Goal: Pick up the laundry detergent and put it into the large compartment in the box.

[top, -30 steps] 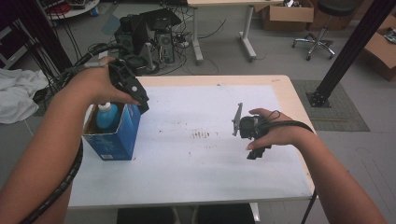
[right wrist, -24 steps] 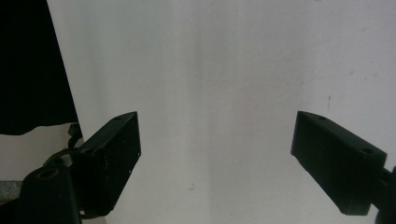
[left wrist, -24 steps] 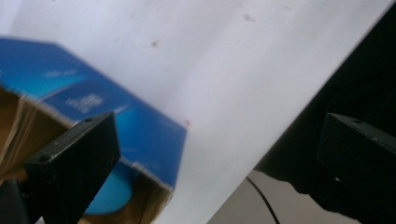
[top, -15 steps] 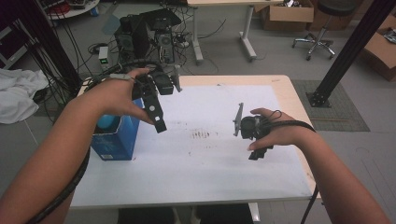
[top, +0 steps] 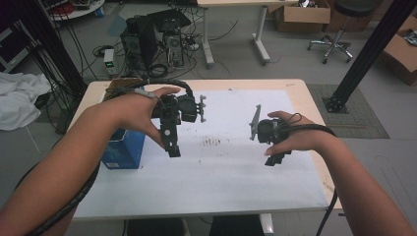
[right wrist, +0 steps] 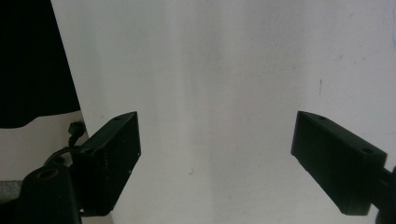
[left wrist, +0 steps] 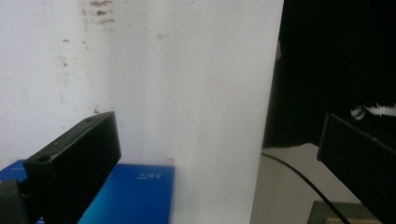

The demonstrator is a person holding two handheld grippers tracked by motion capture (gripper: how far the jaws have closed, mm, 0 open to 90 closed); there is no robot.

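High view: left gripper (top: 173, 147) sits centre-left of frame, held in the left hand (top: 140, 113) above the white sheet (top: 221, 172), jaws pointing down toward bottom of frame; nothing betw. them that I can see; blue box (top: 123, 150) stands at left of frame, just beside & partly under the left wrist, on the table's (top: 305, 93) left part; right gripper (top: 275, 158) at centre-right, held in the right hand (top: 295, 137), also over the sheet, well apart from the box; its jaw gap can't be read from here; faint dark smudges (top: 211, 142) on the sheet betw. the two grippers; a black cable (top: 64, 206) runs along the left forearm at lower left.

Left gripper view: two black jaws stand wide apart at lower left & lower right of frame, w/ nothing betw. them; blue box (left wrist: 135, 196) shows at bottom left, beside the left-hand jaw, not touching either jaw as far as I can tell; white sheet (left wrist: 187, 93) takes the middle; dark area at right edge.

Right gripper view: jaws wide apart, lower left & lower right, empty gap; plain white sheet (right wrist: 224, 84) behind them; dark patch in upper left corner.
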